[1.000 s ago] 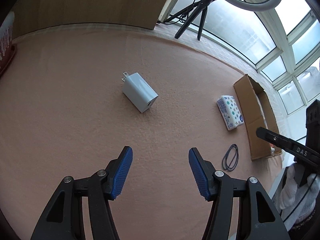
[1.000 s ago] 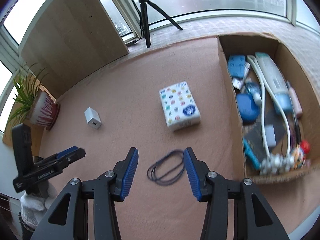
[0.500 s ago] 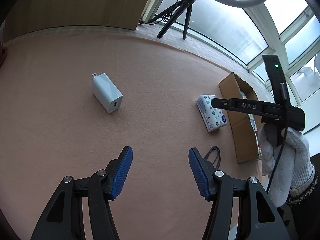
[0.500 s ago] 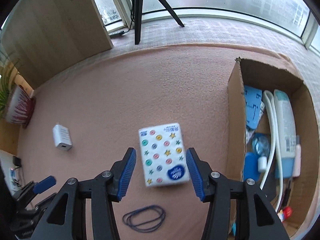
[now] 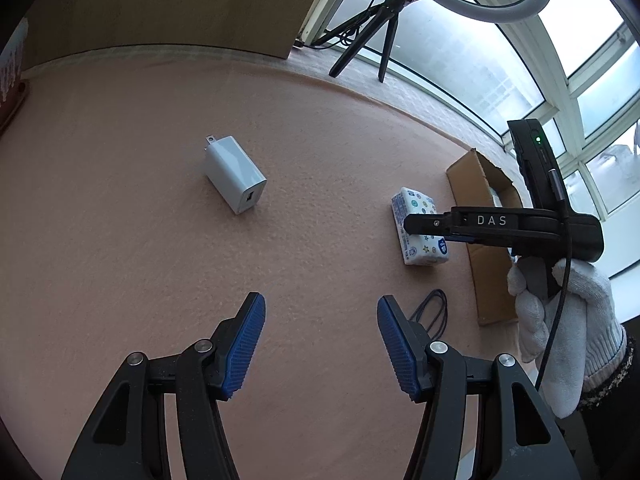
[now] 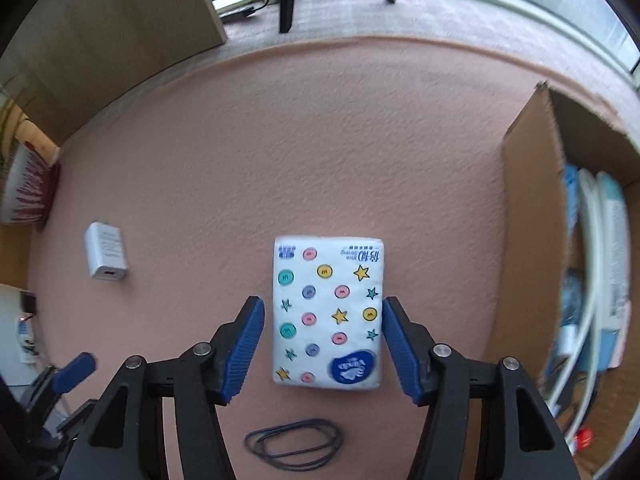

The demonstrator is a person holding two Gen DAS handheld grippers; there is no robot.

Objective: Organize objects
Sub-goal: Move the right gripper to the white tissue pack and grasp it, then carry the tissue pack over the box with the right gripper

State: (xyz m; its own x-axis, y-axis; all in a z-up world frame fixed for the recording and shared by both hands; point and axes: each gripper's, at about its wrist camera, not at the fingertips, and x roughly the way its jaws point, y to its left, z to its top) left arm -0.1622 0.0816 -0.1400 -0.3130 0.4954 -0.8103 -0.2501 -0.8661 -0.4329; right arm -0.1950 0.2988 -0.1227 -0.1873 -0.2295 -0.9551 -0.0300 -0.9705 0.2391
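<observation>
Now the right gripper (image 6: 323,344) is spread wide, its blue pads (image 6: 245,344) on either side of the tissue pack (image 6: 328,314), not clearly touching it. A coil of dark bands (image 6: 294,444) lies just near of the pack, the box (image 6: 528,240) stands to its right, and a white charger (image 6: 106,256) sits well to the left. Over there the left gripper (image 5: 320,344) is open too, holding nothing above the pink mat (image 5: 120,240), with the charger (image 5: 235,179) beyond it.

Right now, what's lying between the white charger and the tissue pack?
Nothing: just bare pink mat lies between the charger and the tissue pack. The right wrist view shows it; the left agrees.
</observation>
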